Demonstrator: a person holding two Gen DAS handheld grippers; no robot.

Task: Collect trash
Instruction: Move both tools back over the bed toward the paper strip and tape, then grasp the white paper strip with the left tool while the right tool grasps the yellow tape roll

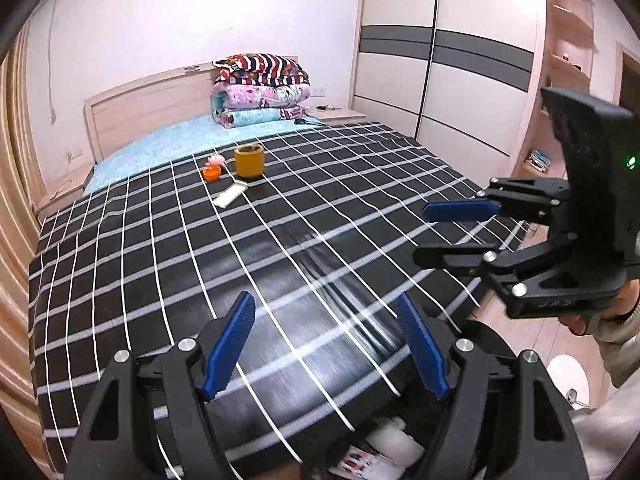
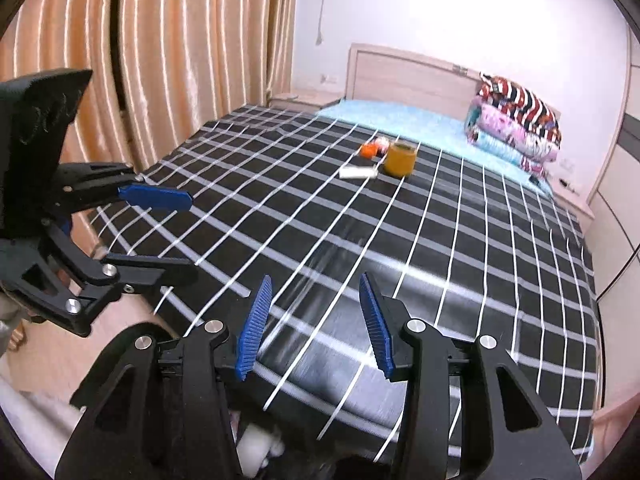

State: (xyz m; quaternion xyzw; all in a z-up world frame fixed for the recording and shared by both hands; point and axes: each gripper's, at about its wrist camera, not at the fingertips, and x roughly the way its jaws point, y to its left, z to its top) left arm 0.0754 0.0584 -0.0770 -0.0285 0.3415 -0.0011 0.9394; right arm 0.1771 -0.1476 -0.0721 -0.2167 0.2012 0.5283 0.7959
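Trash, a flat white wrapper (image 1: pixel 229 195) beside an amber cylindrical cup (image 1: pixel 249 161), lay uncollected at twelve o'clock on the checked bedspread (image 1: pixel 160 240); left gripper (image 1: pixel 326 346) and right gripper (image 2: pixel 316 326) hovered spread, empty.

Left gripper (image 1: pixel 326 344): black angular frame, ribbed blue finger pads (image 1: pixel 230 346), silver round screw heads at the pivots. Right gripper (image 2: pixel 316 326): same build; its housing carries a green light at 3 o'clock in the left view. Hand (image 1: pixel 592 316): bare skin, pale beige sleeve (image 1: pixel 624 344).
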